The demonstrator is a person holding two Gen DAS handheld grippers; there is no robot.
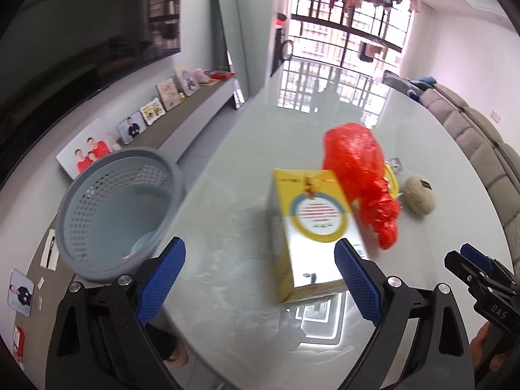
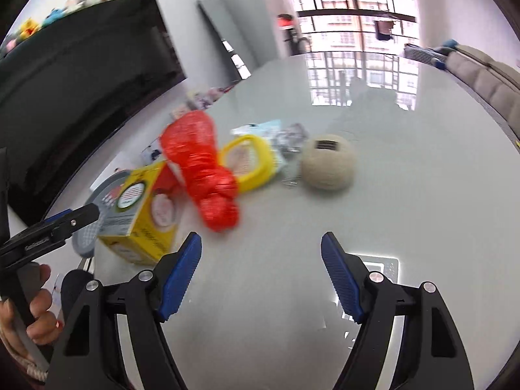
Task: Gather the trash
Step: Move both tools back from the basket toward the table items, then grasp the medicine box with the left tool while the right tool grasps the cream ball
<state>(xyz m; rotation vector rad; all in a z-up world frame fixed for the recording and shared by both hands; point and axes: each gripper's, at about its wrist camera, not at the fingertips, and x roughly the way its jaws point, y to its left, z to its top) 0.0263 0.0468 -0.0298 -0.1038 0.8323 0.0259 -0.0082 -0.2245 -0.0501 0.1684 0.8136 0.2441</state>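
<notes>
A yellow carton [image 1: 310,227] [image 2: 143,214] stands on the glossy table [image 1: 247,149], just ahead of my left gripper [image 1: 260,261], which is open and holds nothing. Behind the carton lies a crumpled red plastic bag [image 1: 360,175] [image 2: 201,169], then a yellow ring-shaped piece [image 2: 248,162], clear wrappers [image 2: 289,143] and a beige ball of yarn [image 1: 419,195] [image 2: 326,162]. A grey perforated basket [image 1: 120,208] stands off the table's left edge. My right gripper [image 2: 260,260] is open over bare tabletop, short of the bag.
A low ledge [image 1: 182,113] with framed photos runs along the left wall under a dark screen [image 1: 81,32]. A grey sofa [image 1: 481,136] lines the right side. A person's hand [image 2: 39,312] grips the left tool's handle.
</notes>
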